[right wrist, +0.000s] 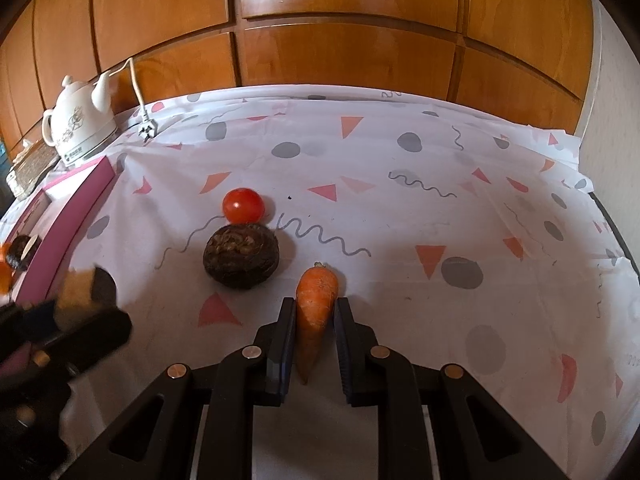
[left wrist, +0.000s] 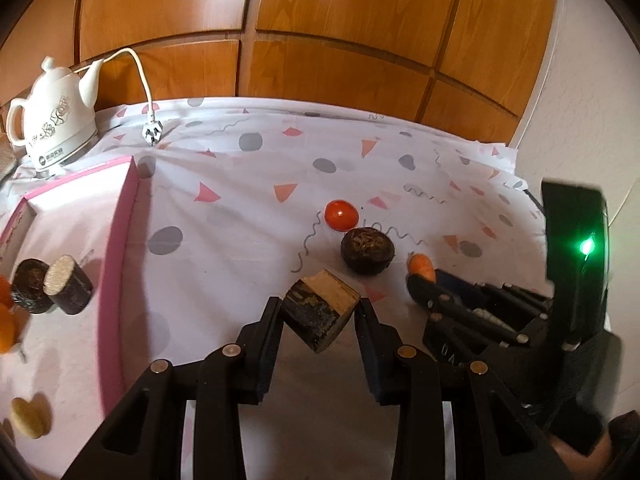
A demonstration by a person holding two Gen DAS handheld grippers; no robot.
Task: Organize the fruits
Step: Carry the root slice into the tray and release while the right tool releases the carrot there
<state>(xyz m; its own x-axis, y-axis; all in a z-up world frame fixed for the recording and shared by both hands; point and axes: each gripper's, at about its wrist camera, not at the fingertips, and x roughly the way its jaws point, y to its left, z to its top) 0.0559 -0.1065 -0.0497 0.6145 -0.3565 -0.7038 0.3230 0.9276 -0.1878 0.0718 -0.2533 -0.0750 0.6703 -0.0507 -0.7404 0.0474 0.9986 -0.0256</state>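
Left claw (left wrist: 318,312) closed on a dark cut chunk (left wrist: 320,314), held above the tabletop (left wrist: 248,216); the pink box (left wrist: 120,248) lies to its left. Right claw (right wrist: 314,320) brackets a carrot (right wrist: 316,308), long axis parallel to the fingers, tip pointing back; whether it is gripped cannot be told.

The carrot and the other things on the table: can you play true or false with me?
1. The right gripper holds the carrot. True.
2. The left gripper is empty. False: it holds a dark cut chunk.
3. The tomato lies on the tablecloth. True.
4. The kettle is black. False: it is white.
5. The pink box is empty. False: pieces lie inside.
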